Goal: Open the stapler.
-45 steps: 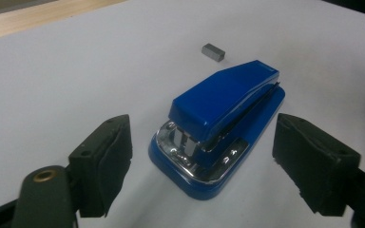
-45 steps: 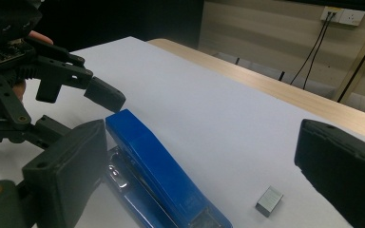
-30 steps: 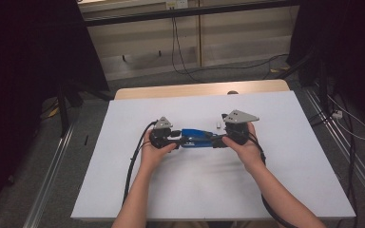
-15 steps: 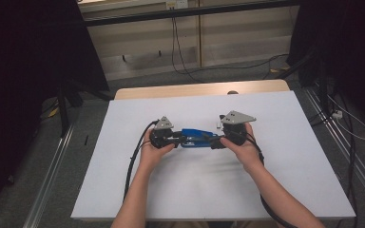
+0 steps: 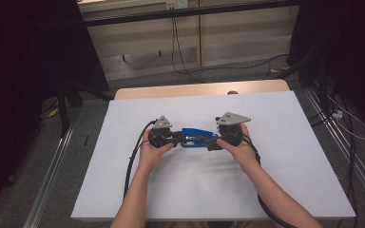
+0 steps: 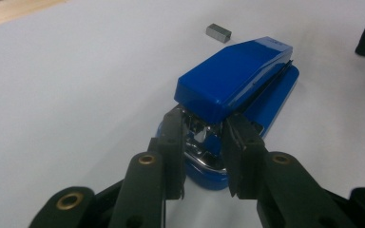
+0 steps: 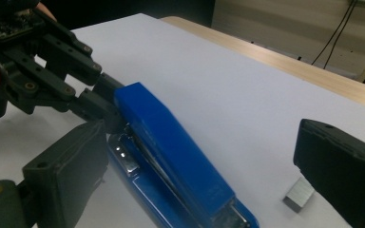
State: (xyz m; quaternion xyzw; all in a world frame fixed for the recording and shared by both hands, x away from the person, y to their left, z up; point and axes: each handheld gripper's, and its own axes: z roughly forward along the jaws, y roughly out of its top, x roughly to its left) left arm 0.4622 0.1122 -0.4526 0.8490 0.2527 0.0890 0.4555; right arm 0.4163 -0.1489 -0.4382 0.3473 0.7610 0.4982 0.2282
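A blue stapler (image 5: 197,133) lies on the white table (image 5: 285,156), between my two grippers. My left gripper (image 5: 180,138) has just been closing its jaws. In the left gripper view they (image 6: 204,142) pinch the metal hinge end of the stapler (image 6: 237,80). My right gripper (image 5: 209,142) comes in from the other end. Its jaws (image 7: 204,156) stand wide open astride the stapler (image 7: 171,142), one pad close beside it and the other far off. The left gripper (image 7: 95,102) shows at the stapler's far end in that view.
A small grey block of staples (image 6: 217,32) lies on the white surface beyond the stapler, and the same staple block (image 7: 300,195) sits near my right jaw. A wooden strip (image 5: 199,89) edges the far side. The left gripper's cable (image 5: 134,156) trails toward the front edge.
The right gripper has crept a little to the left along the stapler. The left hand has stayed in place at the stapler's hinge end.
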